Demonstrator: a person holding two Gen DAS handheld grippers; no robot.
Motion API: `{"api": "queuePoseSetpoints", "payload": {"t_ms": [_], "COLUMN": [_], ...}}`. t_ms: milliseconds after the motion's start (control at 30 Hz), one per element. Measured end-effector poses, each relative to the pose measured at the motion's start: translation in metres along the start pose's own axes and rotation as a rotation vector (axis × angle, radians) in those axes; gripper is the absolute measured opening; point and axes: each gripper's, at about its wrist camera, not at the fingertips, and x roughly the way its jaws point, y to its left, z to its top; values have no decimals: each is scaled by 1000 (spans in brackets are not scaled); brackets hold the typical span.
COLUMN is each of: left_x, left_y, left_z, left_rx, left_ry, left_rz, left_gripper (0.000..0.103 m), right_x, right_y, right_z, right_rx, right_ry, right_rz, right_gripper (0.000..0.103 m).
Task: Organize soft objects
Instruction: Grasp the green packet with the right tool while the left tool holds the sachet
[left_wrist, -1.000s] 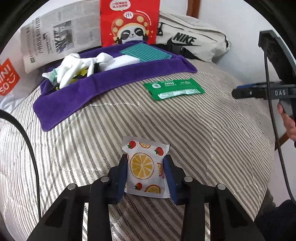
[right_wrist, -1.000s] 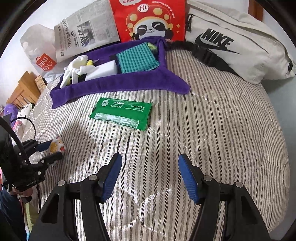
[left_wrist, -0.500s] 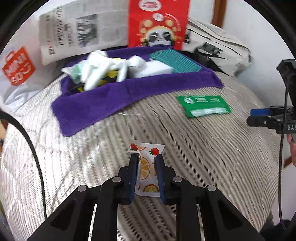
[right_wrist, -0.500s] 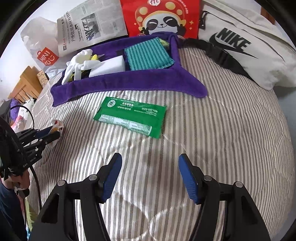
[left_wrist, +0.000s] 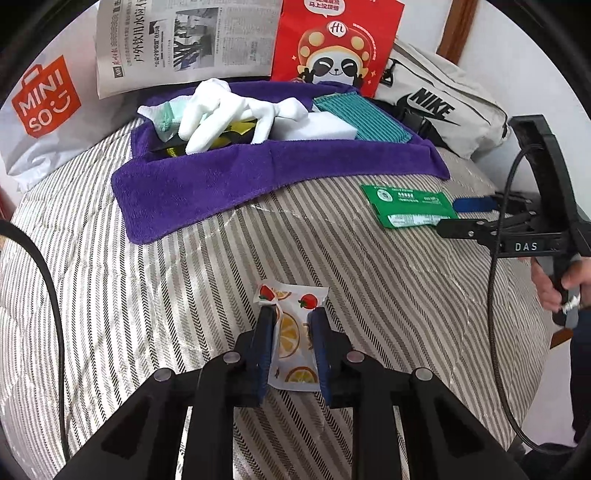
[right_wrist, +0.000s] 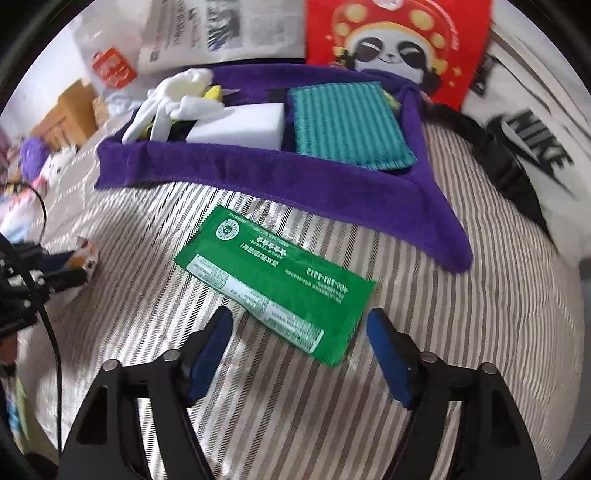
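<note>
"MINISO" on the white plastic bag (left_wrist: 40, 122) — "NIKE" on the beige bag (left_wrist: 439, 107) — "DAS" on the black handle (left_wrist: 526, 246).

A home bedroom: the work surface is a bed under a striped quilted cover (left_wrist: 369, 266), with a wooden bedpost (left_wrist: 456, 29) against a white wall. Everyday clutter lines the far edge — a Miniso shopping bag (left_wrist: 40, 110), a newspaper (left_wrist: 177, 40), a Nike bag (left_wrist: 439, 107) — and plush toys (right_wrist: 40, 166) sit near a wooden cabinet (right_wrist: 70, 110) beyond.
</note>
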Motion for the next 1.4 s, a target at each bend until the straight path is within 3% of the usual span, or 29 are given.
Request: {"api": "queuePoseSetpoints", "payload": {"t_ms": [200,433,667,733,867,1000,1267,1333,1400], "left_x": [-2,-3,-4,-4,-4,-5,-5,-5,-5], "left_y": [2,3,5,5,5,5,6,6,7], "left_z": [-1,-1,-3,-3,-3,-3,-3,-3,-2], "left_rx": [-13,-19,-24,-23,-21,-21,-23,-21,-22], "left_ry": [7,13,13,13,12,15,21,21,19], "left_rz": [-19,-28,-44,-44,-50,-57,-61,-61,-60], "left_gripper": [21,22,23,23,24,24,25,26,26], "right_x": [13,24,14,9,4,10,30,31,29], "right_y": [7,13,21,33,40,36,56,61,64], "right_z": [13,30,19,11,7,17,45,47,46], "right_rx": [-124,-222,-206,-242,-270,-229,-288,-303,-301], "right_ry": [-13,-38,-19,0,-13,-9,-35,-50,-46], "right_rz": [-22,32,97,121,76,92,114,124,157], "right_gripper": [89,91,58,58,59,75,76,74,53]}}
